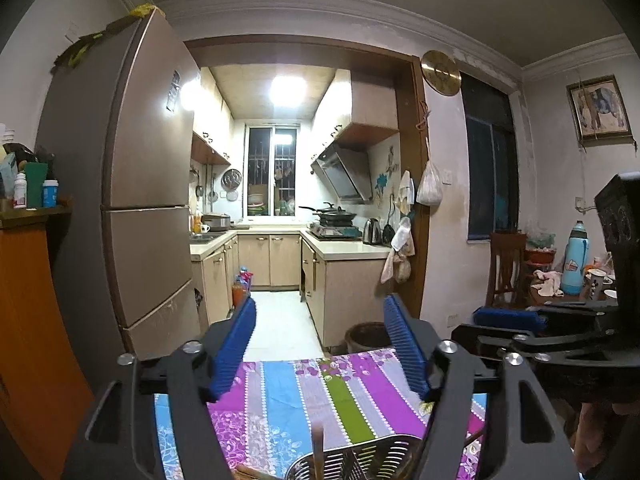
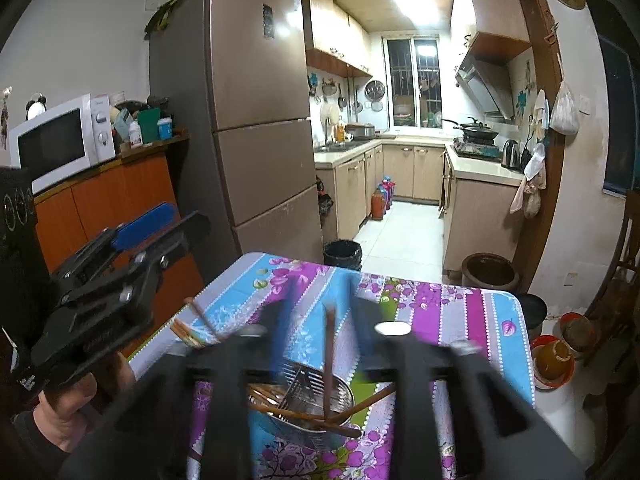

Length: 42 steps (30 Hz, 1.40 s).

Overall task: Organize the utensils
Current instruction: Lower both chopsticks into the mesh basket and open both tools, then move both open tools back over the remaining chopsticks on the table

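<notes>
A perforated metal utensil holder lies on the flowered tablecloth, with several brown chopsticks slanting across it. One chopstick stands upright in it, between the blurred fingers of my right gripper. The jaws stand wide apart and do not press on it. More chopsticks lie near the table's left edge. My left gripper is open over the table with nothing between its blue pads. The holder's rim sits just below it. The right gripper shows at the right. A hand holds the left gripper.
A brown fridge and an orange cabinet with a microwave stand left of the table. A black bin and a clay pot sit past its far edge. A chair and a blue flask are to the right.
</notes>
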Available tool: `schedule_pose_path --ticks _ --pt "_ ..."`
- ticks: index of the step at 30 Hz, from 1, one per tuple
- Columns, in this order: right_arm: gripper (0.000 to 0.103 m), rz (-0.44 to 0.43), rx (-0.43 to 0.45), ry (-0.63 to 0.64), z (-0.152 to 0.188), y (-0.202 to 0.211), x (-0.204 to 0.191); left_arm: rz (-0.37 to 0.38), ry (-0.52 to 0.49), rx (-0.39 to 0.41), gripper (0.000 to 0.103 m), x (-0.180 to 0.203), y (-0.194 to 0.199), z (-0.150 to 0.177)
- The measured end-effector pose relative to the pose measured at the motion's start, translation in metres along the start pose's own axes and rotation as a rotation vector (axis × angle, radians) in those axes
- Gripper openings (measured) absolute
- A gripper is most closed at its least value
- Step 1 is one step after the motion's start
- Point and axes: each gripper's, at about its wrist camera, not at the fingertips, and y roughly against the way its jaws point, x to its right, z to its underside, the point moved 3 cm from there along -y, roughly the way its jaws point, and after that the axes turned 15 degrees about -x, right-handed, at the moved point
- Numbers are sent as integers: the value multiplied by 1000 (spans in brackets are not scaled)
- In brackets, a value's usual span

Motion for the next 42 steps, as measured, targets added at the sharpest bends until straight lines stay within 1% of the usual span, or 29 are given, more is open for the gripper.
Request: schedule_pose_path --ticks 2,6,10,12,15,16,17,18,19,20,21,22,23,24,25,26,27,28,29,30,31,32,33,34,35,36,38,39,42 --pt "46 -1 19 -5 -1 5 1 -8 4 6 76 -2 2 0" --pt "49 1 45 -9 -3 14 2 -19 29 16 77 -10 7 0" --pt "49 5 54 -10 -2 20 0 -29 24 21 77 -7 15 -2" --pt "49 7 62 -11 1 27 0 -29 22 29 77 -5 25 -2" --pt "51 4 86 0 10 52 -5 -21 26 61 77 -3 58 0" --pt "54 -7 103 9 18 70 -9 -18 22 87 81 -2 83 4" --pt "58 -19 116 20 27 87 -13 -19 17 107 85 -2 98 7" --pt "60 -27 128 29 34 99 -16 -24 5 133 88 0 119 14" --pt "64 -35 155 45 54 123 -22 -32 -17 161 93 3 146 26" --pt "70 -40 166 57 67 136 -26 -43 -36 182 97 5 166 39" --pt "72 -44 178 68 86 150 -31 -56 -55 197 98 7 185 52" --pt "73 -46 188 73 115 164 -37 -60 -80 203 98 11 205 72" --pt "73 -44 189 77 134 172 -40 -58 -100 201 98 14 221 91" --pt "73 -30 194 73 161 178 -44 -53 -112 197 98 17 233 110" --pt "73 -14 203 60 191 182 -47 -49 -124 182 98 20 245 135" --pt "73 2 207 55 211 182 -50 -46 -129 164 98 23 252 159" --pt "73 43 215 43 237 180 -53 -45 -133 150 98 26 256 177" --pt "73 79 211 22 272 172 -57 -50 -137 123 98 30 257 205" --pt "68 87 195 -9 297 162 -58 -42 -136 89 98 33 255 228" --pt "60 95 172 -44 319 152 -59 -25 -135 53 98 38 252 248" --pt "46 96 131 -86 345 137 -61 -10 -125 2 98 44 246 273" --pt "38 98 101 -118 362 126 -63 3 -125 -37 98 47 240 291" --pt "35 95 61 -148 383 111 -66 9 -127 -70 96 51 235 308" --pt "31 95 21 -164 400 98 -70 15 -121 -105 91 55 228 326" --pt "29 98 -1 -165 410 90 -74 25 -111 -138 85 56 221 338" --pt "27 101 -23 -156 420 82 -82 40 -93 -174 82 57 215 350" --pt "26 142 -35 -126 430 72 -91 59 -70 -225 75 58 203 371" --pt "25 153 -36 -125 431 70 -92 63 -70 -233 74 59 200 374" --pt "19 192 -30 -121 427 65 -92 68 -69 -250 64 59 192 382"
